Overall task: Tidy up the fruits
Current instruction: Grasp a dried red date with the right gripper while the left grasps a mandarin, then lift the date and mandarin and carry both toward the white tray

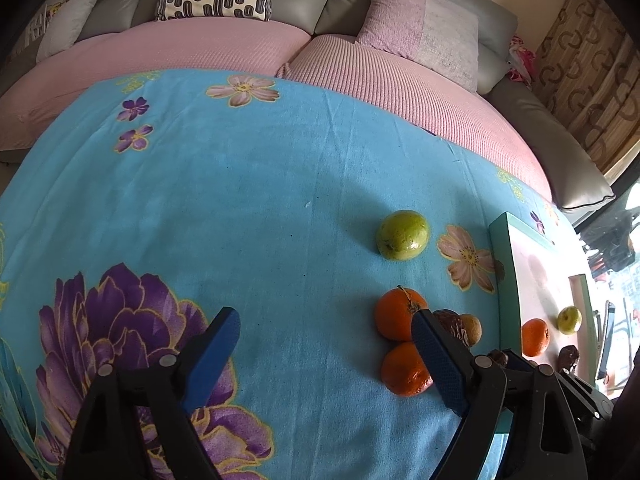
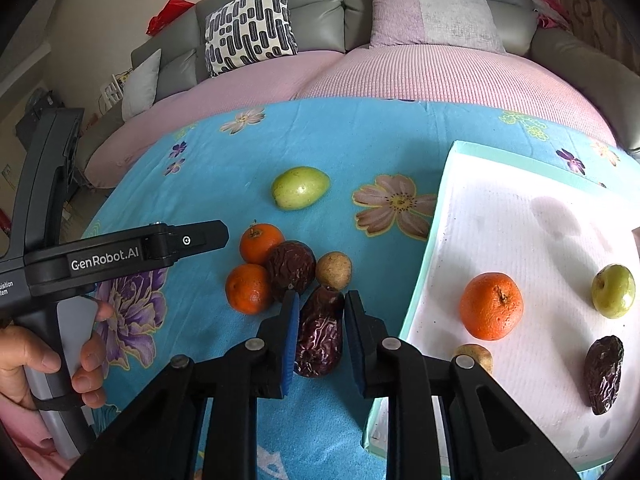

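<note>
Your right gripper: fingers set narrowly either side of a wrinkled dark red date lying on the blue floral cloth; the blue pads sit just beside its flanks, though you cannot tell from this view whether they actually press on it. Your left gripper: jaws spread wide over bare cloth, holding nothing, with your left hand wrapped round its grey handle. Loose fruit on the cloth, clustered just ahead of the date: two oranges touching one another, a round dark wrinkled fruit against them, and a small tan fruit on its right. One green fruit lies apart, farther up the cloth. White tray with pale green edge, to the right of the cluster, contains: one orange, one green fruit, one dark date and one tan fruit (partly hidden behind your right gripper's frame), all set apart from one another. Background: grey sofa with a pink cover and patterned cushions.
</note>
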A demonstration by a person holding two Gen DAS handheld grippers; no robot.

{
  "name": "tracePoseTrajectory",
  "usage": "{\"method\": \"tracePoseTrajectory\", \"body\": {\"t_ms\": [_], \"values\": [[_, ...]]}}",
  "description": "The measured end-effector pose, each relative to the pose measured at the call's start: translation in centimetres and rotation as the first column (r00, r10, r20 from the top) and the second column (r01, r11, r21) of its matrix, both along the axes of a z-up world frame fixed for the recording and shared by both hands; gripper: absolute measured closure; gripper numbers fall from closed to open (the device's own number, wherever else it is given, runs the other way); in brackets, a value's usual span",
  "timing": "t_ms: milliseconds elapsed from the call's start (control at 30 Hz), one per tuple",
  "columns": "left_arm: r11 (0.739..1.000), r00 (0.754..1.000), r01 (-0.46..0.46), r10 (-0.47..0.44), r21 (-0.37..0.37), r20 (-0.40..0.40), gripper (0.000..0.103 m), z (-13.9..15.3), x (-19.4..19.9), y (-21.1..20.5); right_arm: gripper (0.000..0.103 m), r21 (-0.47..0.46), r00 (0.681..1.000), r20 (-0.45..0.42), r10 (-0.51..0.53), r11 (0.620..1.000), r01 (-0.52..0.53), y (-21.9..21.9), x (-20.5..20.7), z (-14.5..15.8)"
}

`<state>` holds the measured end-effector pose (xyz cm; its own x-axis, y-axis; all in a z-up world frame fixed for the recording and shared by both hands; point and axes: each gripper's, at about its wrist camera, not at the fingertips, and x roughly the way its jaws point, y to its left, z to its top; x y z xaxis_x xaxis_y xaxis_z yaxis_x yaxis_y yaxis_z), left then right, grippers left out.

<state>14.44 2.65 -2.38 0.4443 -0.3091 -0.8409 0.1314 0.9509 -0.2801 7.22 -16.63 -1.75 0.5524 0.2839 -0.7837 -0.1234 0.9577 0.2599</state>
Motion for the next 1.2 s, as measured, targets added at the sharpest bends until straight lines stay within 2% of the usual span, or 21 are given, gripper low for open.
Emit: {"method": "tracePoseTrajectory", "body": {"t_ms": [233,300,433,500,533,600,800,1000,1100,1200], "values": [[0.996,0.997,0.046,-0.050,-0.076,-0.050,0.023,-0.7,-0.5,-0.9,0.079,0.010,1.000,-0.015,-0.021,1.000,0.022,-0.7,0.1,-0.3],[0.993,0.995,0.065,-0.072,-0.097,-0.064,0.031,-0.9,-0.8,-1.4,0.079,0.008,0.999,-0.019,-0.032,0.999,0.032,-0.9,0.1,-0.4],[0.987,0.992,0.097,-0.106,-0.126,-0.072,0.035,-1.0,-1.1,-2.2,0.079,0.019,0.998,-0.028,-0.049,0.999,0.049,-1.5,0.1,-0.5],[0.985,0.990,0.106,-0.117,-0.134,-0.080,0.049,-1.1,-1.1,-2.5,0.079,0.025,0.998,-0.029,-0.048,0.998,0.049,-1.6,0.0,-0.5],[0.985,0.989,0.109,-0.121,-0.134,-0.083,0.052,-1.3,-1.1,-2.7,0.079,0.024,0.998,-0.028,-0.048,0.999,0.049,-1.6,0.1,-0.5],[0.977,0.986,0.122,-0.139,-0.173,-0.088,0.068,-1.4,-1.1,-2.7,0.079,0.018,0.999,-0.028,-0.046,0.999,0.046,-1.5,0.0,-0.5],[0.978,0.989,0.121,-0.134,-0.169,-0.068,0.069,-1.1,-1.1,-2.7,0.078,0.018,0.998,-0.033,-0.045,0.999,0.046,-1.3,0.2,-0.7],[0.989,0.999,0.043,-0.045,-0.144,-0.015,0.069,0.0,-0.5,-0.4,0.072,0.003,0.999,-0.033,-0.024,1.000,0.024,-0.7,0.1,-0.8],[0.992,1.000,-0.002,0.001,-0.130,-0.008,0.069,0.1,-0.1,0.8,0.067,-0.014,1.000,-0.029,-0.012,1.000,0.011,-0.2,0.1,-0.8],[0.992,1.000,-0.030,0.029,-0.126,-0.004,0.069,0.2,0.2,1.6,0.066,-0.047,1.000,-0.024,-0.006,0.999,0.005,0.3,0.1,-0.8]]}}
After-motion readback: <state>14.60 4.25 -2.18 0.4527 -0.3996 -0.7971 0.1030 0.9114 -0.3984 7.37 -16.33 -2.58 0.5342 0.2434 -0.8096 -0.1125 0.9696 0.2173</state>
